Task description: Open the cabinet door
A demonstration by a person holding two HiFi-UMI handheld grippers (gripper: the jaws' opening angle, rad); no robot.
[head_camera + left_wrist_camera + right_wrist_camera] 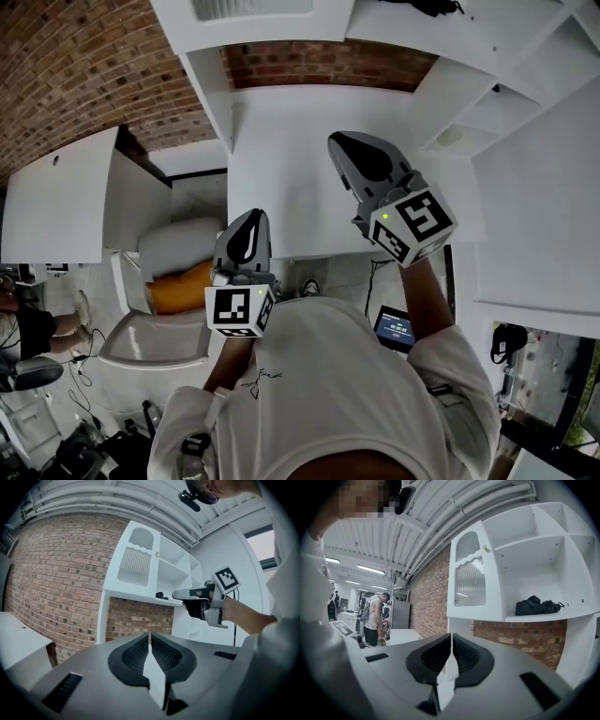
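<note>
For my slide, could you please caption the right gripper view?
Shut right gripper faces closed ribbed-glass cabinet door on white shelving.

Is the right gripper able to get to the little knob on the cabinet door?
Probably yes: nothing stands between the right gripper and the knob on the cabinet door, but its jaws are shut.

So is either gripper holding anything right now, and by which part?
Nothing is held. The left gripper and the right gripper are both shut with nothing between their jaws. Neither touches the cabinet door.
</note>
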